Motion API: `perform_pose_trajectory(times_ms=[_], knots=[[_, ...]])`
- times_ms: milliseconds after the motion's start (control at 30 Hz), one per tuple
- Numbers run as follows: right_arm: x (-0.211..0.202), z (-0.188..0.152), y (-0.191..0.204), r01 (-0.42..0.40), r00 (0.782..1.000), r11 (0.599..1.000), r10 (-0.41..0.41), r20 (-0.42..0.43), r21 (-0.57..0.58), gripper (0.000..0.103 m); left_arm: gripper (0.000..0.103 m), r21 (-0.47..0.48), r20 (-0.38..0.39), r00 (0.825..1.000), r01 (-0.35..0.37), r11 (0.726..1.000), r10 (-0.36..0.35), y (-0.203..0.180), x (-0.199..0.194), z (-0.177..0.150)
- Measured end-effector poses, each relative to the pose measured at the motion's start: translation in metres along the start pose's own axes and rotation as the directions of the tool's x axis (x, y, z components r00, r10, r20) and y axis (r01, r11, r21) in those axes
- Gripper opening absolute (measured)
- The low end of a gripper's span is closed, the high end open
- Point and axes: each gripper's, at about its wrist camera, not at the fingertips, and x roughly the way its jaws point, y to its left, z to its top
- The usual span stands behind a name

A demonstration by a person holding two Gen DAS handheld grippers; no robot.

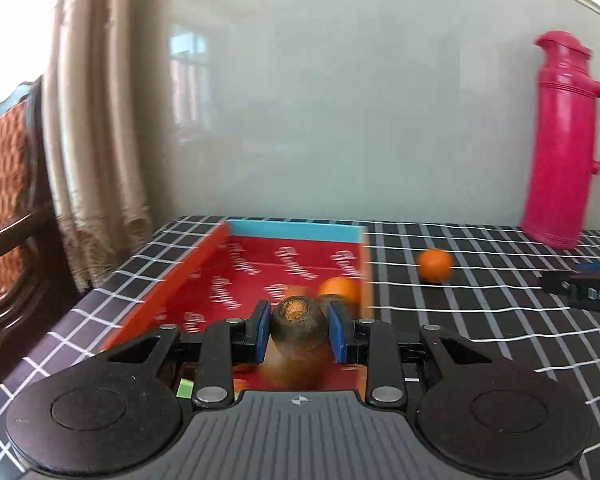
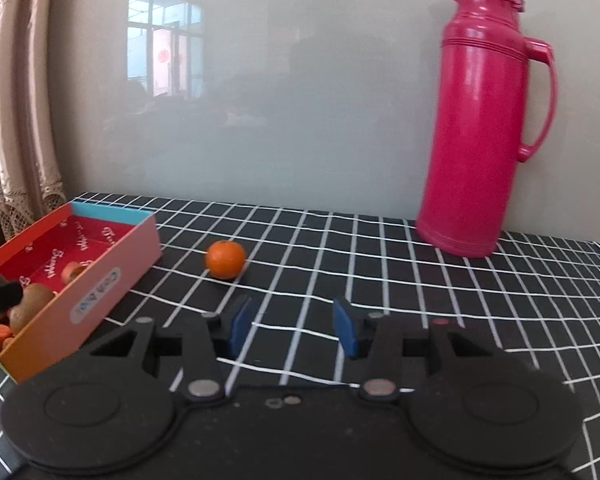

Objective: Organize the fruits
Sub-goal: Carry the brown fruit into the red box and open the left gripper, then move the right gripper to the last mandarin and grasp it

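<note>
While the left gripper (image 1: 299,330) hangs over the near end of the red box (image 1: 204,264), its two blue pads are pressed against the sides of a dark, brownish carrot (image 1: 299,328), whose cut orange end faces away from the camera. Just beyond the right-hand pad, inside the box, lies an orange (image 1: 339,290) against the box's right wall. Further out past that wall, to the right of the jaws, a second orange (image 1: 434,264) sits alone on the black checked tablecloth (image 1: 480,300). Farther right still and behind it stands a pink thermos jug (image 1: 562,140) near the wall.

From the right wrist view, the right gripper (image 2: 294,326) is held low over the tablecloth with its jaws partly apart and nothing between the blue pads, only cloth showing in the gap. The lone orange (image 2: 225,259) lies ahead of the jaws and slightly to their left, well clear of the fingertips. The box (image 2: 80,280) is off to the left of the jaws, holding brownish fruits (image 2: 32,300) and orange pieces (image 2: 0,332) at its near end. The thermos jug (image 2: 484,120) stands ahead and to the right.
</note>
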Motion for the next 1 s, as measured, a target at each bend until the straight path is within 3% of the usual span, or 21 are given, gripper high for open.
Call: perform_pose_trajectory(times_ms=[233, 567, 600, 633, 667, 733, 867, 967, 1000], knots=[[0.008, 0.000, 0.025, -0.028, 1.000, 0.999, 0.028, -0.012, -0.029, 0.043, 0.031, -0.047, -0.012, 0.998, -0.055, 0.997, 0.055, 0.035, 0.013, -0.002], [0.013, -0.001, 0.038, -0.044, 0.999, 0.998, 0.043, -0.016, -0.042, 0.043, 0.033, -0.064, -0.038, 0.994, -0.103, 0.993, 0.101, 0.050, 0.023, -0.006], [0.012, -0.001, 0.038, -0.044, 0.999, 0.998, 0.044, -0.015, -0.041, 0.043, 0.040, -0.076, -0.028, 0.994, -0.110, 0.991, 0.108, 0.050, 0.022, -0.005], [0.012, -0.001, 0.037, -0.045, 0.999, 0.998, 0.044, -0.011, -0.041, 0.044, 0.078, -0.080, -0.013, 0.993, -0.121, 0.989, 0.120, 0.050, 0.020, -0.005], [0.011, -0.001, 0.037, -0.043, 0.999, 0.998, 0.043, -0.010, -0.041, 0.044, 0.103, -0.080, 0.013, 0.989, -0.144, 0.986, 0.145, 0.049, 0.016, -0.005], [0.011, -0.001, 0.035, -0.042, 0.999, 0.998, 0.042, -0.010, -0.041, 0.045, 0.103, -0.066, 0.066, 0.984, -0.162, 0.985, 0.166, 0.044, 0.008, -0.005], [0.009, -0.001, 0.033, -0.034, 0.999, 0.998, 0.034, 0.000, -0.049, 0.053, 0.103, -0.054, 0.060, 0.988, -0.137, 0.989, 0.140, 0.037, 0.005, -0.005], [0.006, -0.001, 0.032, -0.017, 1.000, 0.998, 0.018, 0.023, -0.061, 0.071, 0.103, -0.040, 0.076, 0.987, -0.141, 0.989, 0.144, 0.034, 0.003, -0.004], [0.005, -0.001, 0.032, -0.018, 0.999, 0.998, 0.020, 0.029, -0.064, 0.071, 0.103, -0.044, 0.079, 0.987, -0.138, 0.990, 0.141, 0.034, 0.002, -0.005]])
